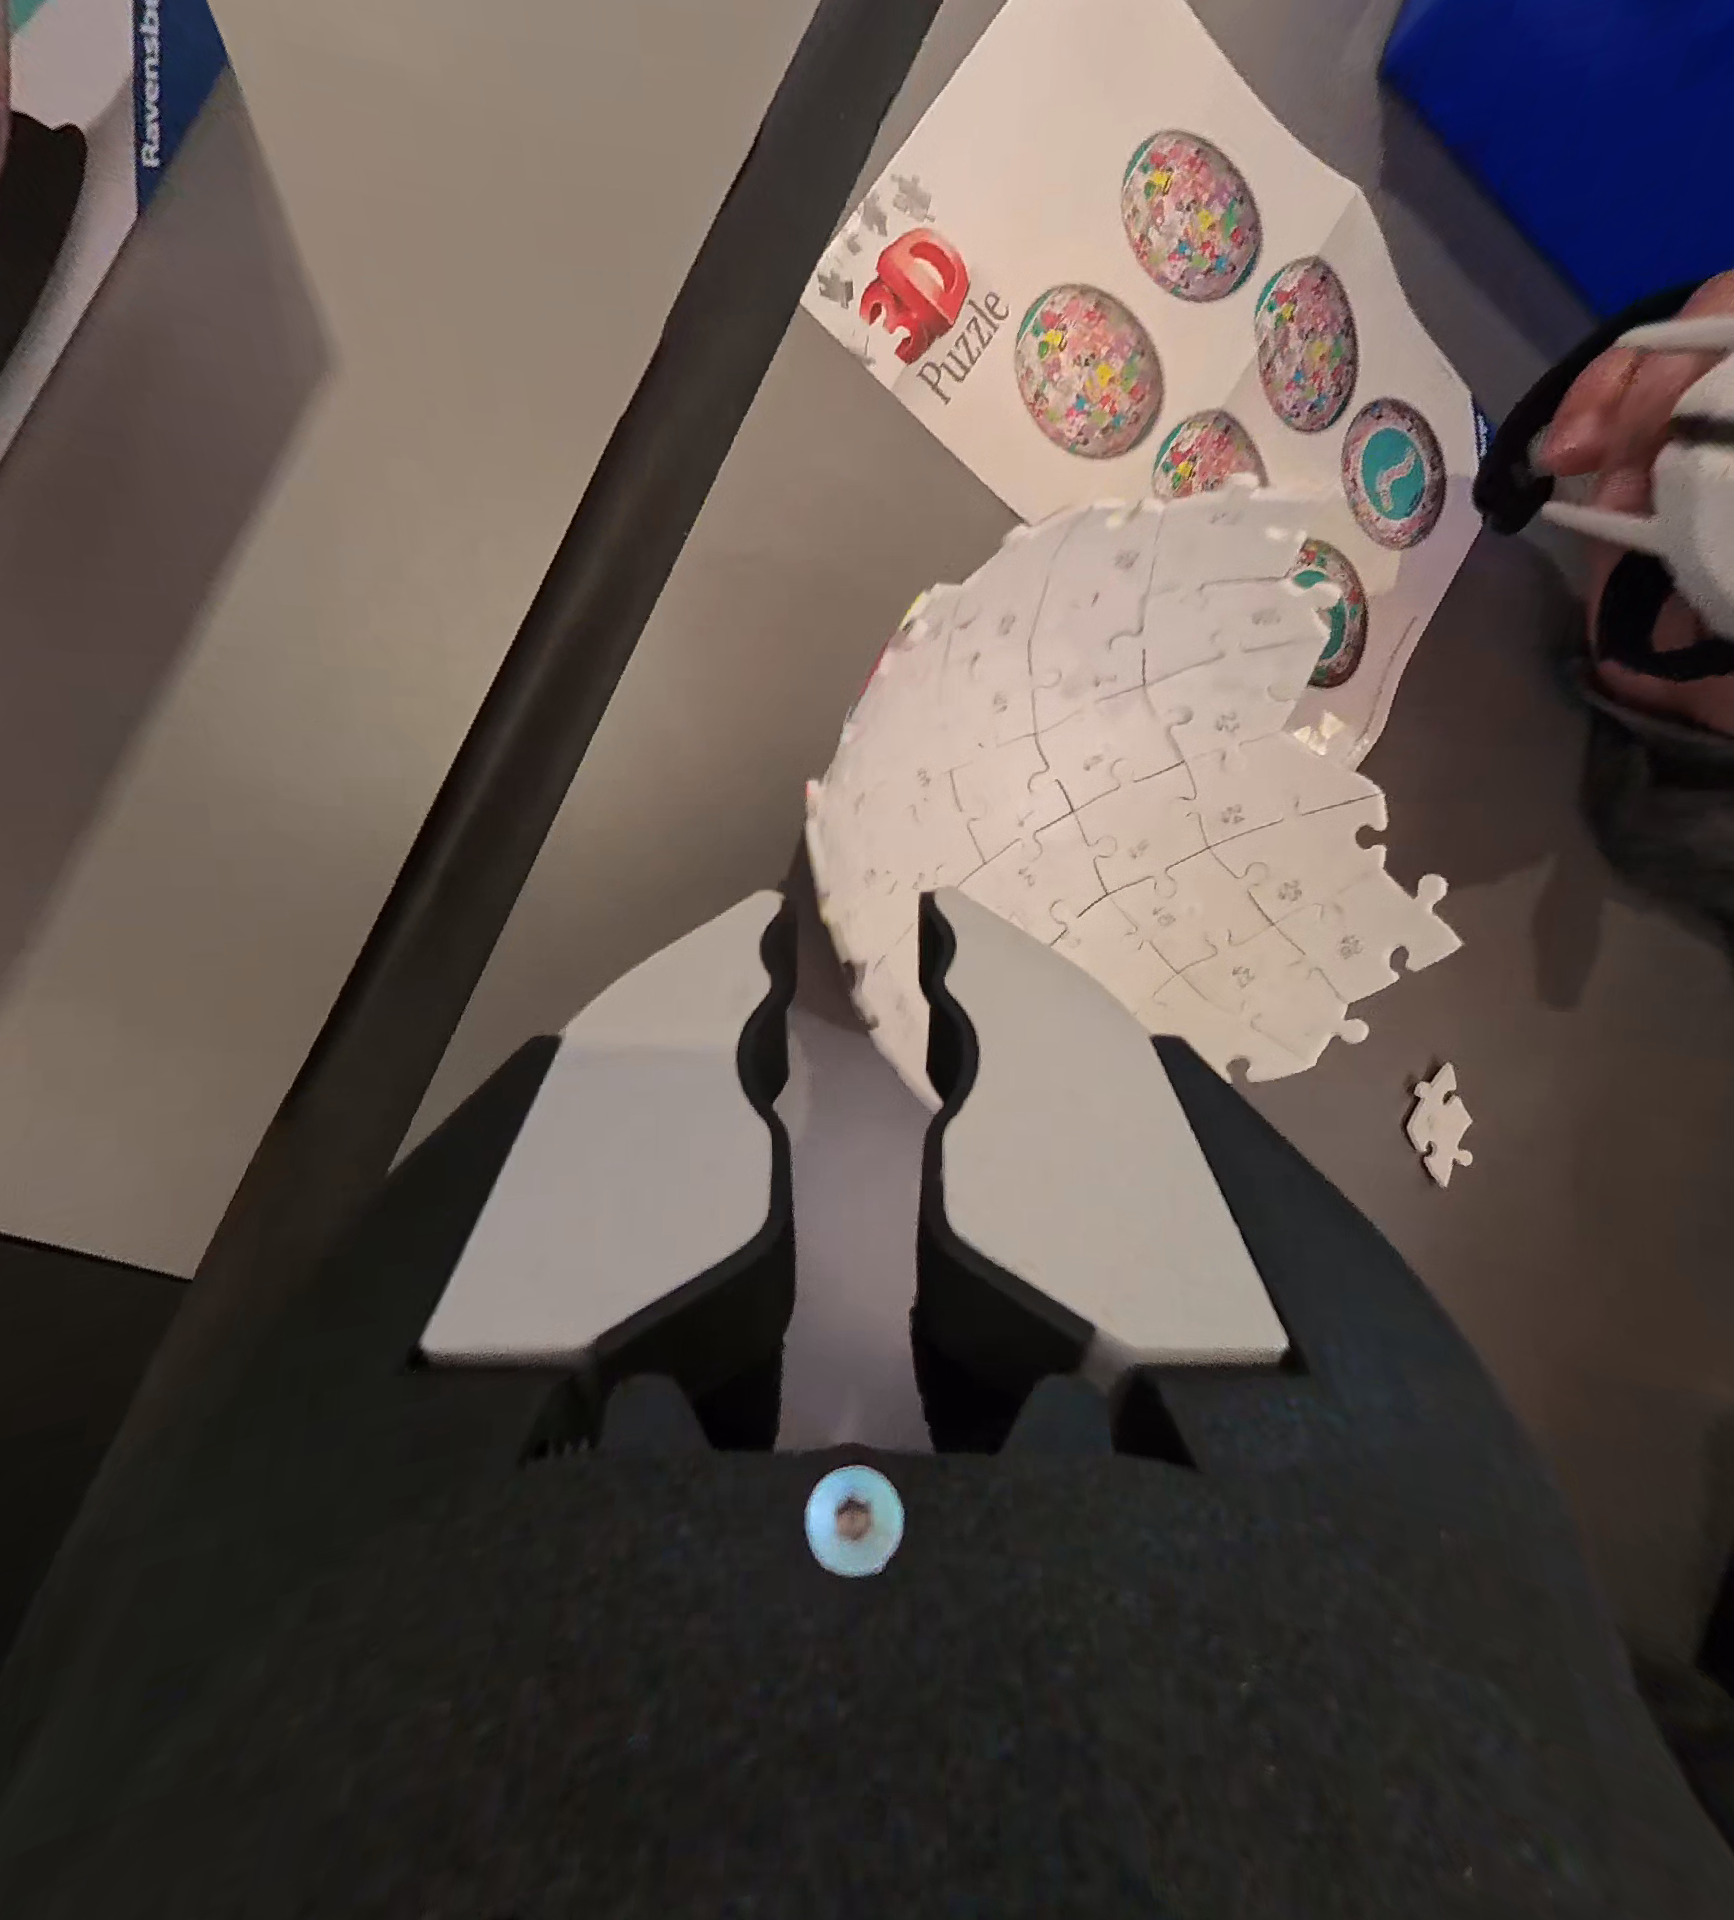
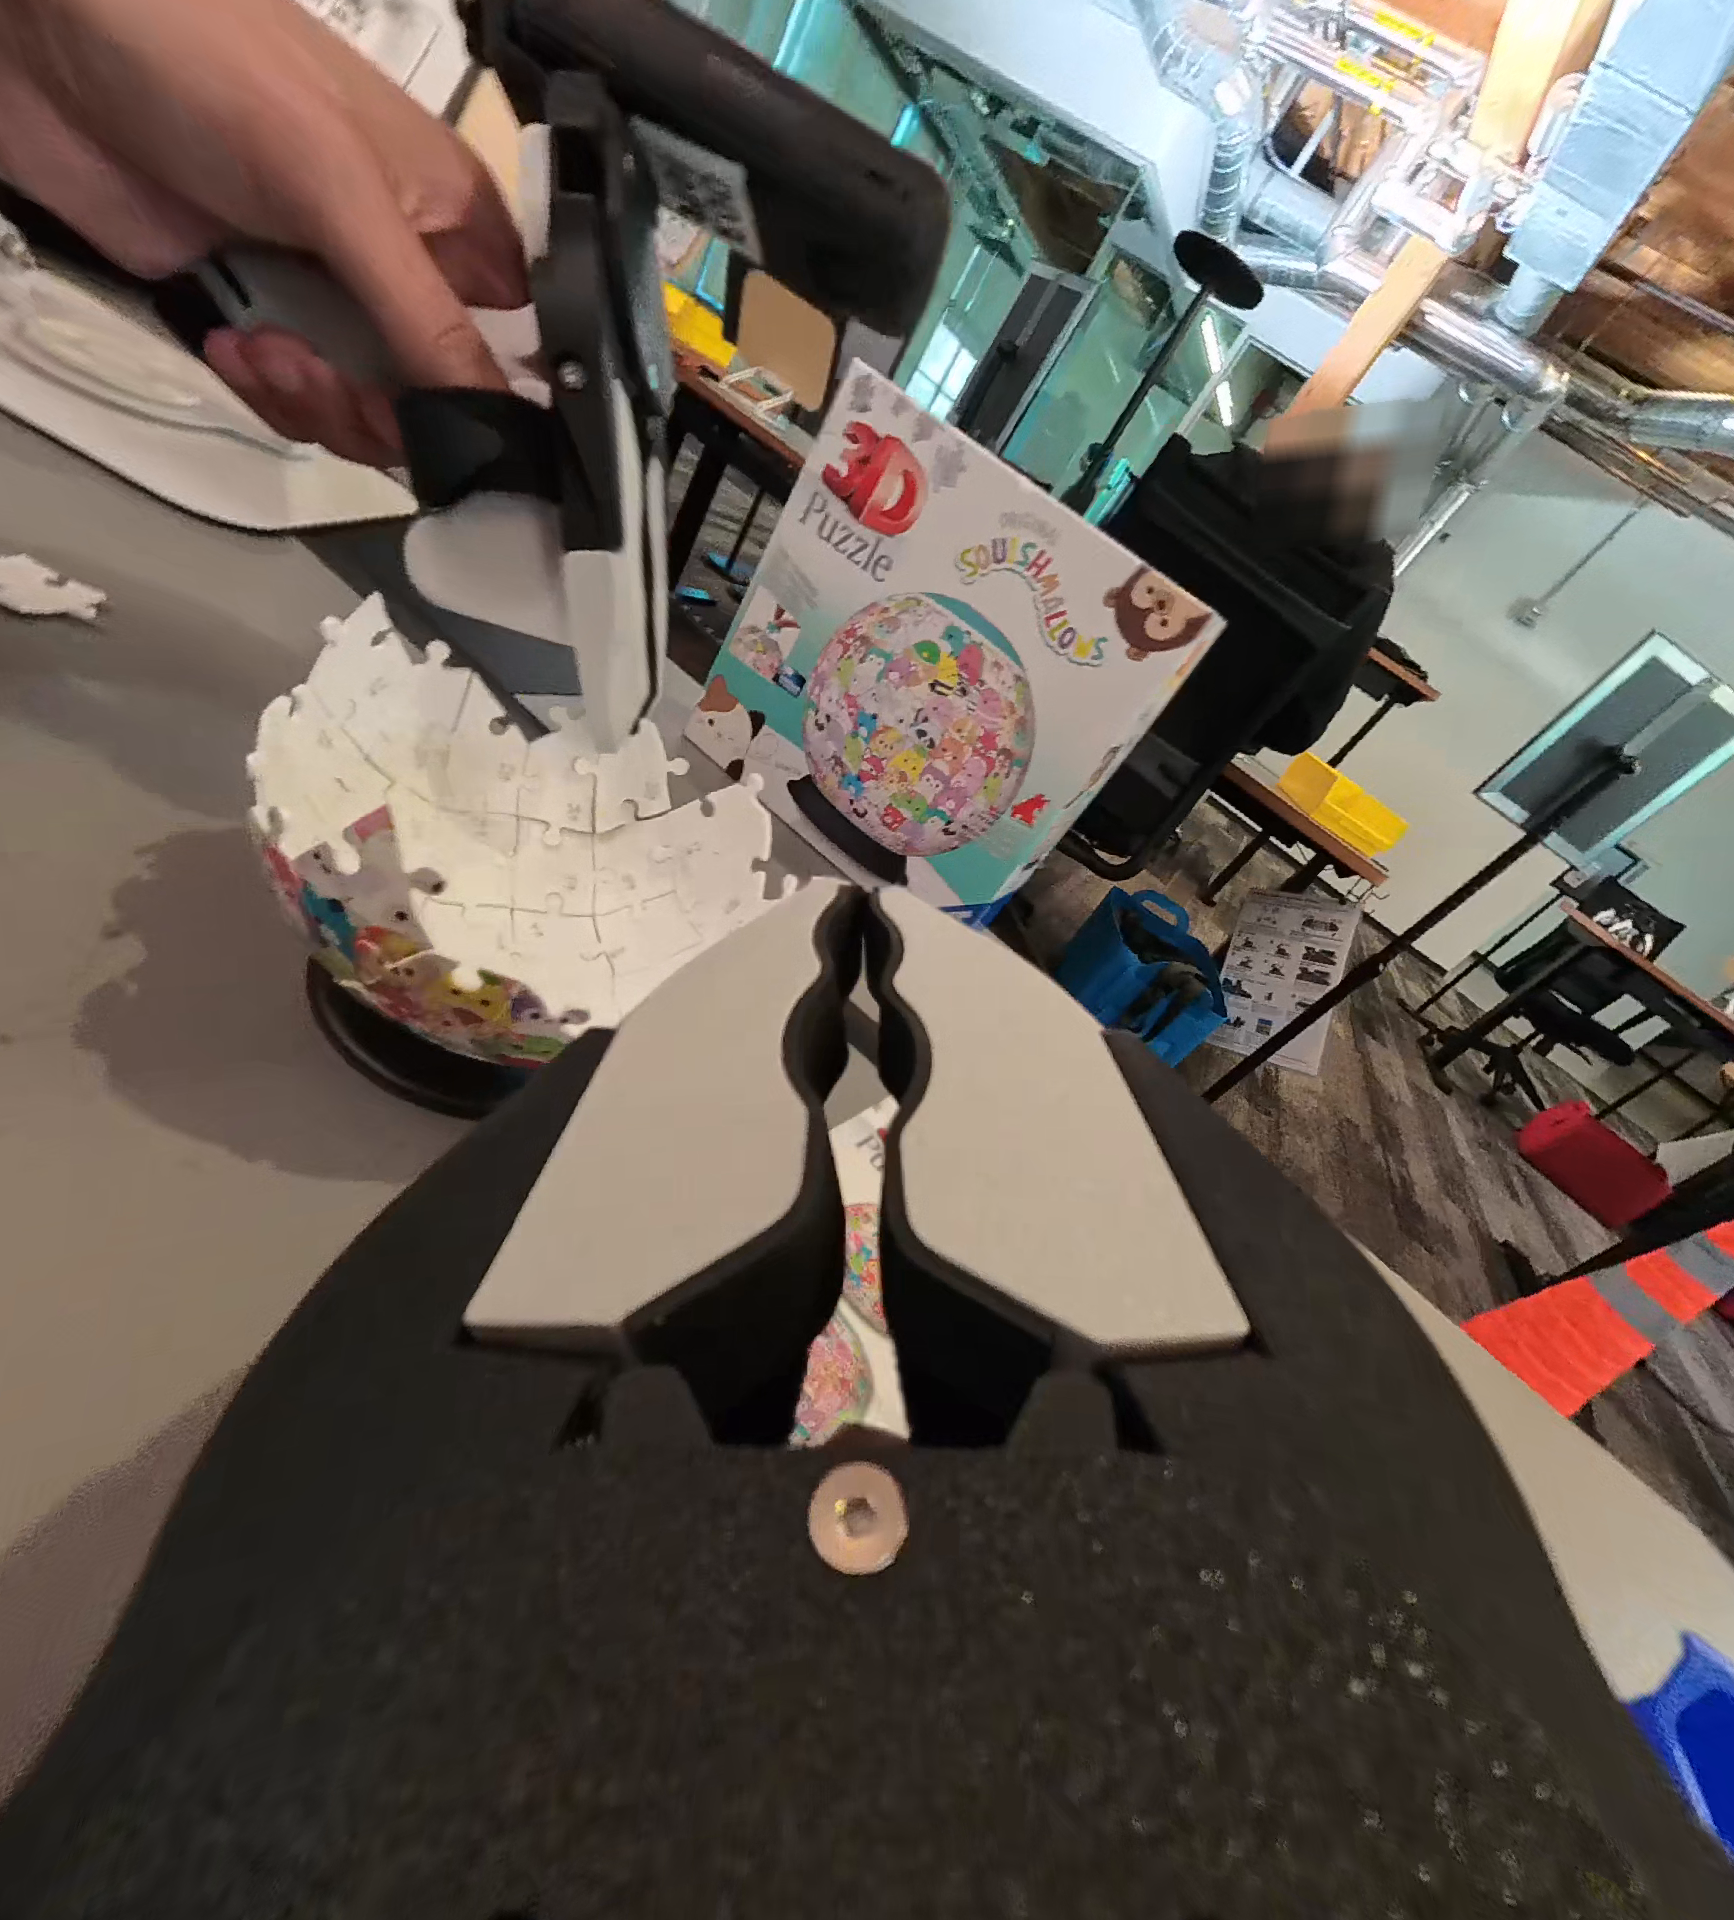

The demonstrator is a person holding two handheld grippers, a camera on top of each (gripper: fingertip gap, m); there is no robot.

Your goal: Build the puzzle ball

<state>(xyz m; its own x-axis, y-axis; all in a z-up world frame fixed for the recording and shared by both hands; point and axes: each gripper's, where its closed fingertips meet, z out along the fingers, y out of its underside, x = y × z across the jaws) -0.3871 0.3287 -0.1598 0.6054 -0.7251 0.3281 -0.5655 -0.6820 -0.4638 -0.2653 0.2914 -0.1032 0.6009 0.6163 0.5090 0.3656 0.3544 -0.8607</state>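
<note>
Sitting on stand [image 2: 395,1049], half-built puzzle ball [image 2: 489,862].

Bare table [image 2: 63,1091] left of the half-built ball [image 2: 489,873]; box [image 2: 946,675] blocks behind it

Left gripper [image 1: 855,935]: fingers [image 1: 1029,1039] pointing downward, narrowly parted and clamped on a thin wall's rim, the person's hand [image 2: 250,208] wrapped round its handle. Right gripper [image 2: 865,909]: fingertips pressed together, nothing held.

blue bag [image 2: 1143,971] on floor | yellow bin [image 2: 1346,800] on bench | orange cone [image 2: 1621,1299] lying
</note>
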